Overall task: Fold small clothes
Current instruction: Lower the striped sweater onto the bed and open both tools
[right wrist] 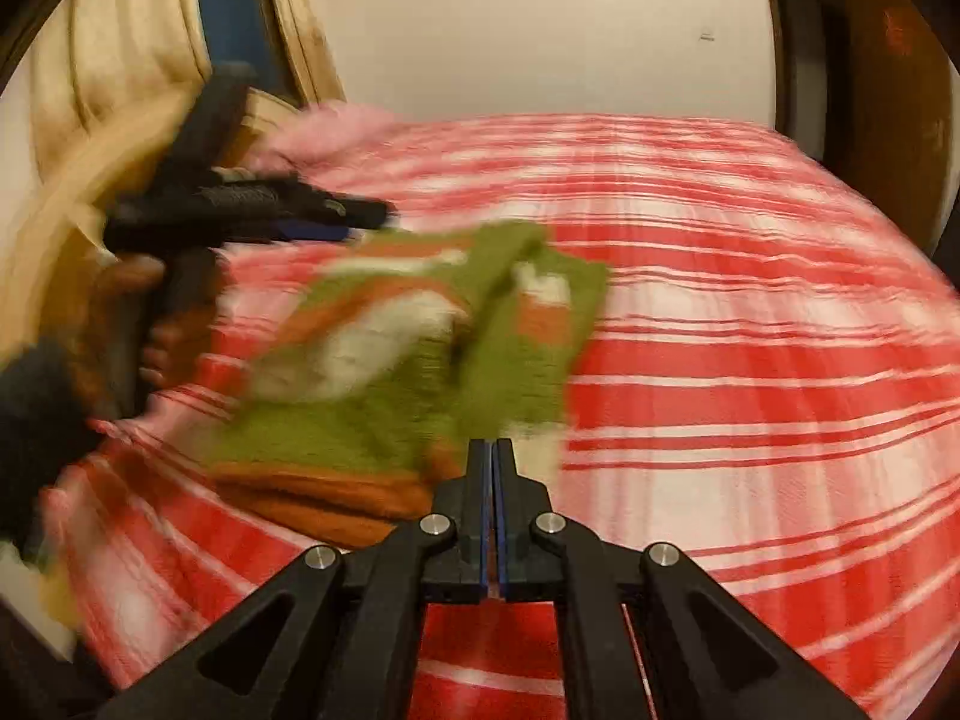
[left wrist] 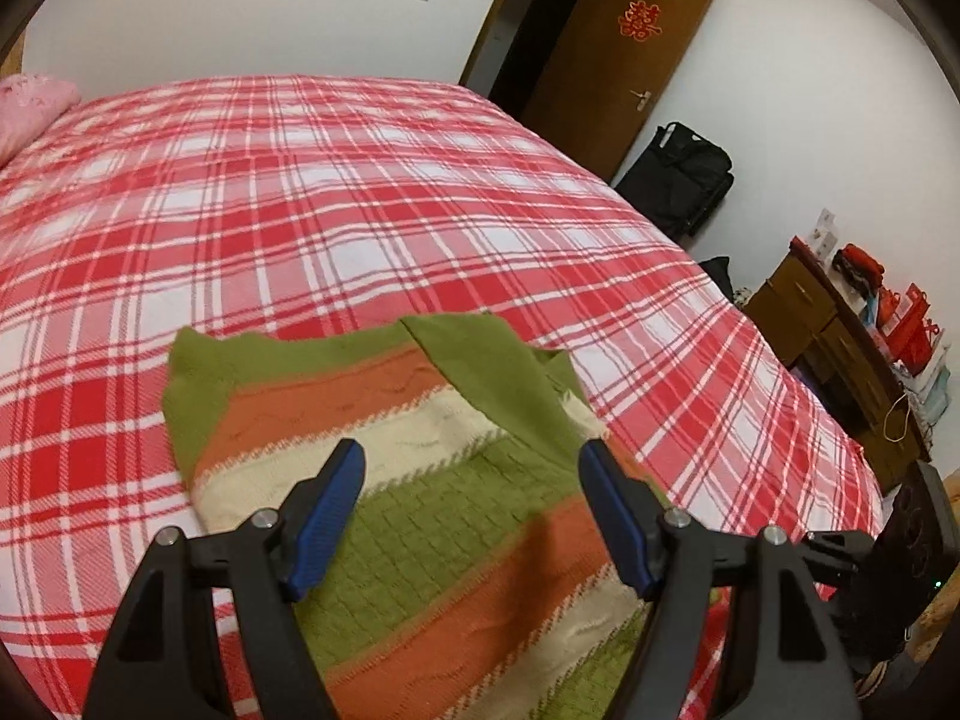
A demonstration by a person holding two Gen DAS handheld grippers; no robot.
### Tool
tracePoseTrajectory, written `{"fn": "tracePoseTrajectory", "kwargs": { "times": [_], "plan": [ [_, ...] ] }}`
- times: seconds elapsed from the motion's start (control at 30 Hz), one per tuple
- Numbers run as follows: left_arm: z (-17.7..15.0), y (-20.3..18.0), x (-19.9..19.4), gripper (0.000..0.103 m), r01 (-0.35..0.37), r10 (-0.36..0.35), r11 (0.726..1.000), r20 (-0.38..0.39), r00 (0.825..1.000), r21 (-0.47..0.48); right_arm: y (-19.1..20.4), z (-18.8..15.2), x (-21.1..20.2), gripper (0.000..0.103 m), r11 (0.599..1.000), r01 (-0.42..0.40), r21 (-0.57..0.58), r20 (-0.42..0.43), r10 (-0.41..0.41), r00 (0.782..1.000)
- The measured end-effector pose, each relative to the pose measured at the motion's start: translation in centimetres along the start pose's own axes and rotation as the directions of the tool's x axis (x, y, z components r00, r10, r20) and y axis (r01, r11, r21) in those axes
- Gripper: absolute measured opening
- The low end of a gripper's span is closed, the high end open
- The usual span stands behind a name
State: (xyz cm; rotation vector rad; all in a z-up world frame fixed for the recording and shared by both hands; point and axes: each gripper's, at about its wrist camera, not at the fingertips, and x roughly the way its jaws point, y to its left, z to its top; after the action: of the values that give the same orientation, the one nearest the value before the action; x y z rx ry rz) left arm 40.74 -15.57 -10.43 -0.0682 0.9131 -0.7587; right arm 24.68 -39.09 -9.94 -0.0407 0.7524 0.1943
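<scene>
A small green, orange and cream striped knitted garment lay on a red plaid bed, its length running away from the left tongs, which hung directly over it, spread apart and empty. The right tongs stood pressed together at its near edge, whether pinching knit unclear; the only writing was a red double-happiness emblem on the door.

The right wrist view is smeared by motion: the sweater is a green-orange-cream blur whose folds cannot be traced. At 9 o'clock the left gripper and the hand holding it are streaked. In the left wrist view the sweater's near end runs off at 6 o'clock, and the pillow is cut at 9 o'clock.
</scene>
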Motion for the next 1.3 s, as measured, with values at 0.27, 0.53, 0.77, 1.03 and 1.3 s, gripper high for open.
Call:
{"fn": "tracePoseTrajectory", "kwargs": {
  "times": [0.27,0.53,0.77,1.03,1.3],
  "plan": [
    [-0.6,0.9,0.0,0.076,0.007,-0.008,0.999,-0.015,1.0,-0.034,-0.6,-0.1,-1.5,0.001,0.999,0.021,0.027,0.085,-0.024,0.996],
    [-1.2,1.2,-0.3,0.076,0.028,-0.029,0.999,-0.018,0.999,-0.045,-1.2,0.2,-1.4,0.001,0.998,0.036,0.049,0.087,-0.04,0.995],
    [-1.7,1.0,-0.6,0.076,0.066,-0.067,0.996,-0.022,0.997,-0.062,-3.9,0.1,-1.7,0.001,0.99,0.138,0.023,0.066,-0.139,0.988],
    [-1.9,1.5,-1.0,0.076,0.064,-0.066,0.996,-0.02,0.998,-0.066,-4.0,-0.4,-2.6,0.102,1.0,-0.021,0.005,0.168,0.02,0.986],
    [-2.0,2.4,-1.2,0.076,0.03,-0.031,0.995,-0.007,0.999,-0.09,0.3,2.1,-1.0,0.102,0.996,-0.091,-0.005,0.112,0.091,0.99]
  ]
}}
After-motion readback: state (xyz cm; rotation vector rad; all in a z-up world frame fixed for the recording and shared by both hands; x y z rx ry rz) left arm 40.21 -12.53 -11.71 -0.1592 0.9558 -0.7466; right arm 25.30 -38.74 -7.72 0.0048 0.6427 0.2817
